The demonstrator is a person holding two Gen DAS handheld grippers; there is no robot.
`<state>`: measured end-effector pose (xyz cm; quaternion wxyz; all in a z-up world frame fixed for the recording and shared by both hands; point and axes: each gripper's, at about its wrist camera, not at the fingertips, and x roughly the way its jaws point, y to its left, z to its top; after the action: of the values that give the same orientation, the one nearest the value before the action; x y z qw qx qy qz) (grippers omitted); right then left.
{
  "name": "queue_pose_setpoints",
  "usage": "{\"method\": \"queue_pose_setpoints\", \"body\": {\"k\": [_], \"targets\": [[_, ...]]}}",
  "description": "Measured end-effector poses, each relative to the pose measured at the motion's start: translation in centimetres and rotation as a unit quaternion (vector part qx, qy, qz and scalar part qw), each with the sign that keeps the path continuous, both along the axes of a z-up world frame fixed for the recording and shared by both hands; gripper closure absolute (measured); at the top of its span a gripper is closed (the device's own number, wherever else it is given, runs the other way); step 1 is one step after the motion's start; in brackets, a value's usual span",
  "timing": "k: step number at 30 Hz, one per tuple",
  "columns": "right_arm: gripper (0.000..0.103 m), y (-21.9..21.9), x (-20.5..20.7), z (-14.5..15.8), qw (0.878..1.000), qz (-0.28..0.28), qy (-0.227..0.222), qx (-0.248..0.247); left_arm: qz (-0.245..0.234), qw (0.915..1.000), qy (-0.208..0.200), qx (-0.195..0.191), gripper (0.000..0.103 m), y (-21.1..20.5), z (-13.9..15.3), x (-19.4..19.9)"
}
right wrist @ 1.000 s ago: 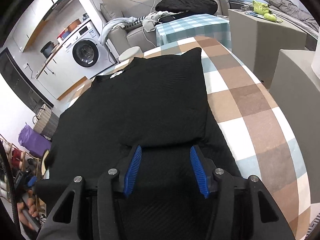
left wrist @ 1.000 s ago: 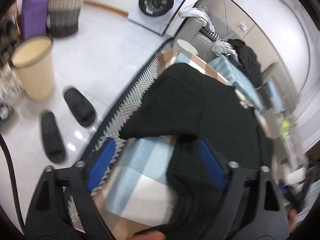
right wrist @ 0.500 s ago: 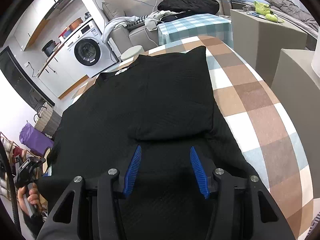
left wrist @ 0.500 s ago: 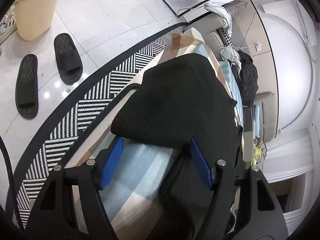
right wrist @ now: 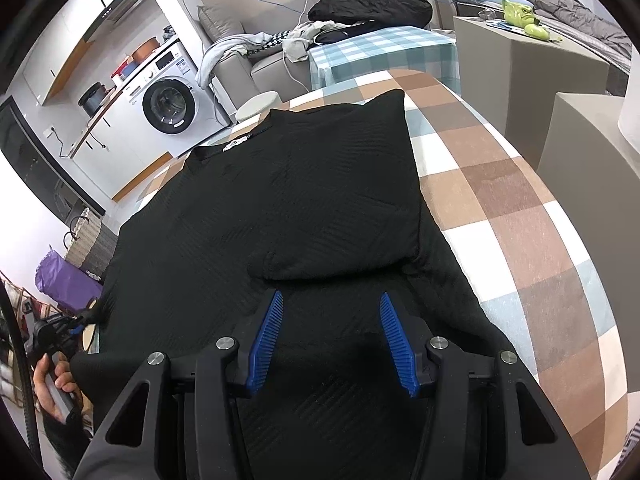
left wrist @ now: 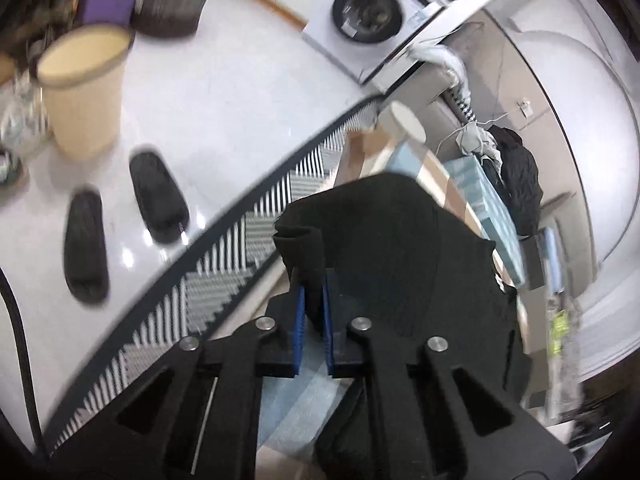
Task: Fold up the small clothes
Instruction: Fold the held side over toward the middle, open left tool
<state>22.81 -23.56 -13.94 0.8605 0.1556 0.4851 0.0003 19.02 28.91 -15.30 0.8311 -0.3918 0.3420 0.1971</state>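
A black ribbed top (right wrist: 288, 208) lies spread on the checked tablecloth (right wrist: 532, 216), its right sleeve folded over the body. My left gripper (left wrist: 313, 292) is shut on the left sleeve edge of the black top (left wrist: 400, 248) at the table's left side, and a bunched fold sticks up between its blue pads. In the right wrist view the left gripper (right wrist: 76, 322) shows at the far left, on the garment's edge. My right gripper (right wrist: 330, 302) is open and empty, hovering over the lower part of the top.
A zigzag rug (left wrist: 224, 264), two black slippers (left wrist: 158, 196), a beige bin (left wrist: 86, 88) and a washing machine (left wrist: 368, 16) lie left of the table. A sofa with clothes (right wrist: 360, 4) and grey cabinets (right wrist: 524, 60) stand beyond it.
My left gripper went from open to shut on the sleeve edge and lifted it a little. The right gripper stayed open and drew back slightly.
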Motion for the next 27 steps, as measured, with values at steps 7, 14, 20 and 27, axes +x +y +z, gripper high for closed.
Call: {"method": "queue_pose_setpoints", "body": {"k": [7,14,20,27], "targets": [[0.051,-1.0,-0.8,0.5,1.000,-0.009,-0.011,0.009,-0.097,0.9790,-0.067,0.166,0.099,-8.9,9.0,4.3],[0.051,-2.2,-1.6,1.0,1.000,-0.020,-0.015,0.007,-0.349,0.9258,-0.088,0.115,0.049,-21.2,8.7,7.9],[0.051,-2.7,-1.9,0.6,1.000,-0.021,-0.009,0.012,-0.316,0.9407,-0.047,0.114,0.040,-20.4,5.8,7.3],[0.051,-2.8,-1.9,0.3,1.000,-0.009,-0.008,0.014,-0.263,0.9548,-0.004,0.138,0.040,-15.9,3.1,4.1]]}}
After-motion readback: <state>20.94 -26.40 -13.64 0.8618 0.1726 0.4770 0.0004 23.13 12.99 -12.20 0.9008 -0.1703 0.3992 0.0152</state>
